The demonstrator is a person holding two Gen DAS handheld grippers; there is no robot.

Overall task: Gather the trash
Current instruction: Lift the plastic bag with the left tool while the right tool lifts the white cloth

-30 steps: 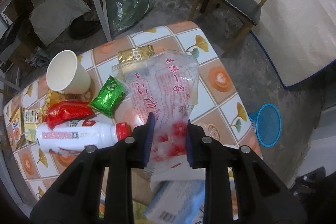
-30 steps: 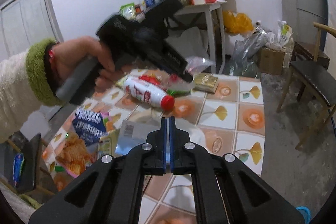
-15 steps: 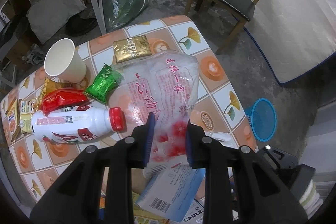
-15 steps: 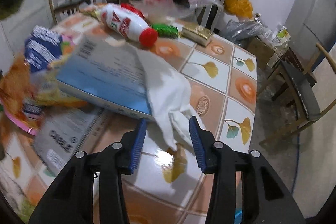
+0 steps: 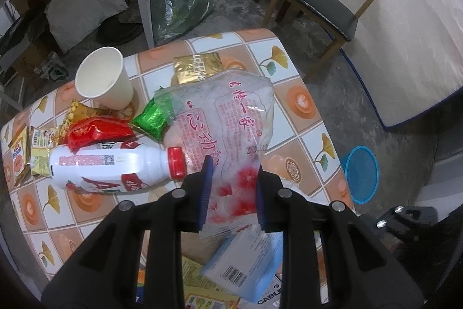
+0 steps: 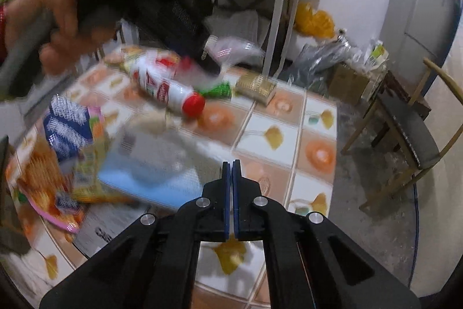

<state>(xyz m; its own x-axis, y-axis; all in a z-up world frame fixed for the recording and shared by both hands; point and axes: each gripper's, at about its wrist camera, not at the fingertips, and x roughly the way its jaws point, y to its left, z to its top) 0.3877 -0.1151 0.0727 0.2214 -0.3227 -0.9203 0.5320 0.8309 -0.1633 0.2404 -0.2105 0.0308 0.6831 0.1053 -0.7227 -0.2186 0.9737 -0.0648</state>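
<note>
My left tongs (image 5: 233, 190) grip a clear plastic bag (image 5: 231, 123) printed with red characters and flowers; its lower end sits between the two blue pads, and the rest fans out forward, lifted over the tabletop (image 5: 306, 118). Under and beside the bag lies the rest of the litter — a white bottle (image 5: 115, 165) with a red cap on its side, the cap just beside my left pad; a red wrapper (image 5: 95, 131) touching the bottle's upper side; a green foil packet (image 5: 150, 120) partly under the bag's edge; a gold packet (image 5: 198, 67) further on; and a white paper cup (image 5: 104, 77) standing upright near the far-left corner. A light-blue box (image 5: 246, 271) with a barcode lies below the bag, close to me. On the floor to the right stands a blue basket (image 5: 361, 174), well apart from the tabletop.

My right tongs (image 6: 231, 181) are closed, pads together with only a thin slit — I cannot see anything between them. They hang above the near edge of the tabletop; that view is blurred, but the bottle (image 6: 170, 90) and the bag (image 6: 234, 48) in my left tongs (image 6: 211, 60) show beyond.
</note>
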